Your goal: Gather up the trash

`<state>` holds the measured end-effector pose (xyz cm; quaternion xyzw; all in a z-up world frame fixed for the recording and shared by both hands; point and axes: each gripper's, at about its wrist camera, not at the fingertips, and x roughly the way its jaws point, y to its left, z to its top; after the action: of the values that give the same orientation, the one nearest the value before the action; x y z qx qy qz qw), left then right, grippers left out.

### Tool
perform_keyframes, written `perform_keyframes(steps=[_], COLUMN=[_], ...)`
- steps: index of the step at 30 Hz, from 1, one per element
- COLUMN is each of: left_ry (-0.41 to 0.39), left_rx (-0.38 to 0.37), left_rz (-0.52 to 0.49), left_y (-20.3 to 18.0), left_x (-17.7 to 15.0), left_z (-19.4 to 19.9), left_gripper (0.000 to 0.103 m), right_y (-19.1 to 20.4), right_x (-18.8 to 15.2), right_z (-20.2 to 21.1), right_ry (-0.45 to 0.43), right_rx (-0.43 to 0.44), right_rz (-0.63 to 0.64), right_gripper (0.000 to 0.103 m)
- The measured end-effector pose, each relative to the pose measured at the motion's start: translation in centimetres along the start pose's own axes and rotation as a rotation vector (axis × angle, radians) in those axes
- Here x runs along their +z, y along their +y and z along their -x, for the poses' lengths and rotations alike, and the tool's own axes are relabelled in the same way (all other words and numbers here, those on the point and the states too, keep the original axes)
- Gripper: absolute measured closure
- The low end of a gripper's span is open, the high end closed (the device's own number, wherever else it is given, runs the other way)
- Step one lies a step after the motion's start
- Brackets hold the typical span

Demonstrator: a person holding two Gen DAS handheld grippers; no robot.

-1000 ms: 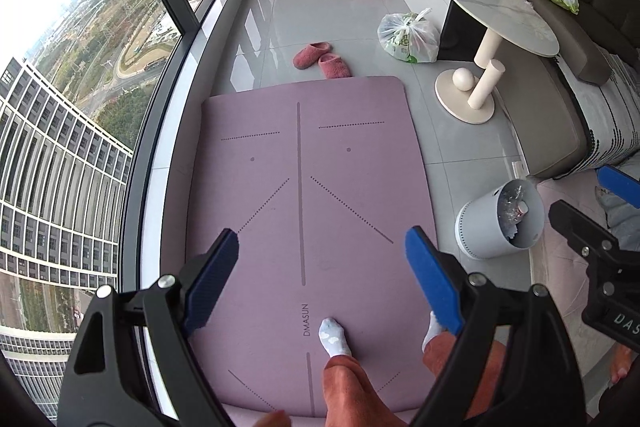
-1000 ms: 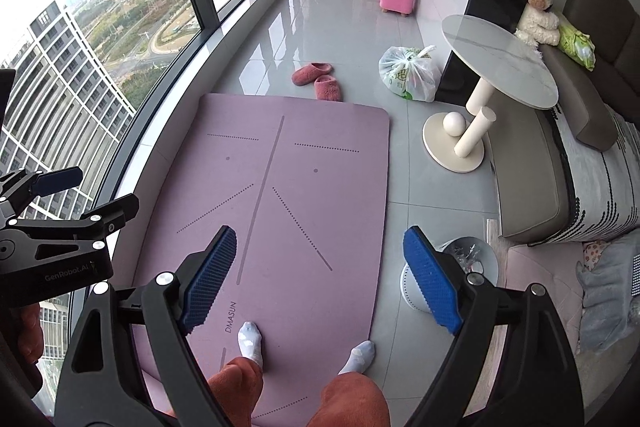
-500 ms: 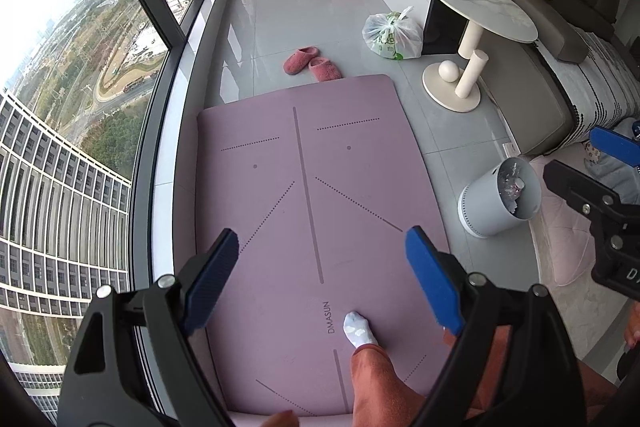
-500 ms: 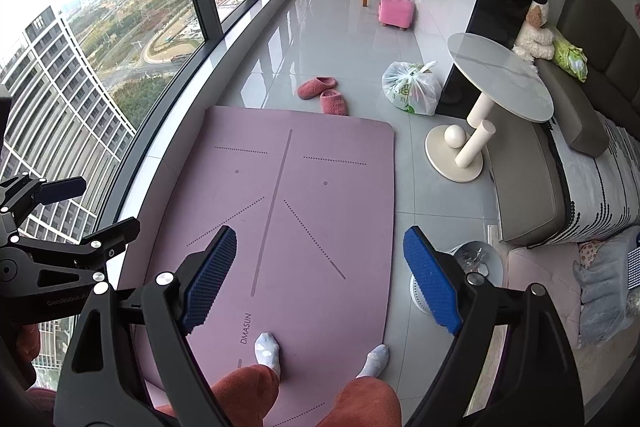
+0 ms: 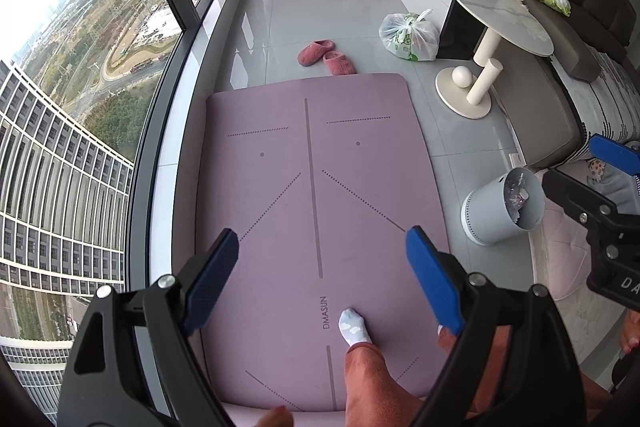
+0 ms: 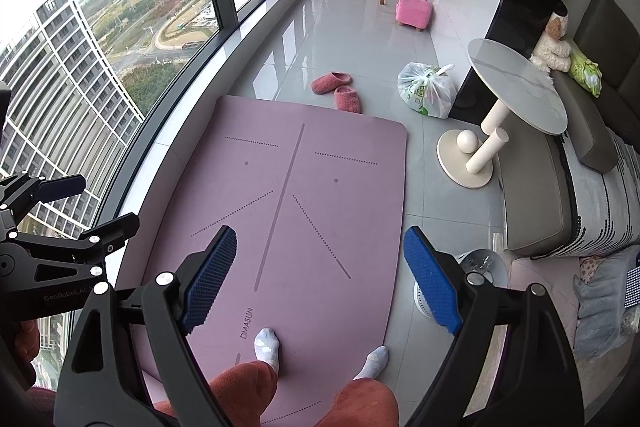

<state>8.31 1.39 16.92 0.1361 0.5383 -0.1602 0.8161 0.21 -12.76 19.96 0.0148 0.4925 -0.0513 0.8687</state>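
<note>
Approach step, judged. Left tool (image 5: 322, 267) and right tool (image 6: 320, 269) both spread wide, grasping nothing, above yoga mat (image 5: 316, 187). Tied trash bag (image 6: 426, 91) on floor beyond slippers (image 6: 338, 89); wastebasket (image 5: 502, 205) nearer. Next: walking closer, lowering.

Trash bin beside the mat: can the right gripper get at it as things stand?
Probably yes. The right gripper is open and empty, and the trash bin stands on bare floor at the yoga mat's right edge, its mouth uncovered. Nothing visible lies between them, though the gripper is held well above it.
</note>
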Motion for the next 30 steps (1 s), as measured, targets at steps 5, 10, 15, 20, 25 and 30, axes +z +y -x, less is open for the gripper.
perform_keyframes(steps=[5,10,15,20,25,30], left_ry=[-0.008,-0.014,-0.021,-0.026,-0.027,-0.033], left_rx=[-0.002,-0.013,-0.015,-0.017,-0.021,-0.029], left_rz=[0.011,0.004,-0.002,-0.007,-0.010,0.003], left_y=[0.45,0.11,0.09,0.13,0.19,0.27], left_x=[0.24,0.08,0.07,0.18,0.30,0.37], left_z=[0.10,0.08,0.09,0.21,0.13,0.15], left_gripper=[0.018,0.018,0.018,0.018,0.018,0.018], right_y=[0.53,0.96,0.96,0.86,0.99,1.04], right_x=[0.06,0.22,0.24,0.35,0.50,0.68], right_z=[-0.05,-0.10,-0.20,-0.21,-0.30,-0.48], right_ry=[0.003,0.003,0.007,0.008,0.009,0.010], right_rx=[0.011,0.014,0.011,0.008,0.008,0.008], right_rz=[0.013,0.023,0.013,0.005,0.009,0.015], right_gripper=[0.021,0.021,0.021,0.021,0.021,0.021])
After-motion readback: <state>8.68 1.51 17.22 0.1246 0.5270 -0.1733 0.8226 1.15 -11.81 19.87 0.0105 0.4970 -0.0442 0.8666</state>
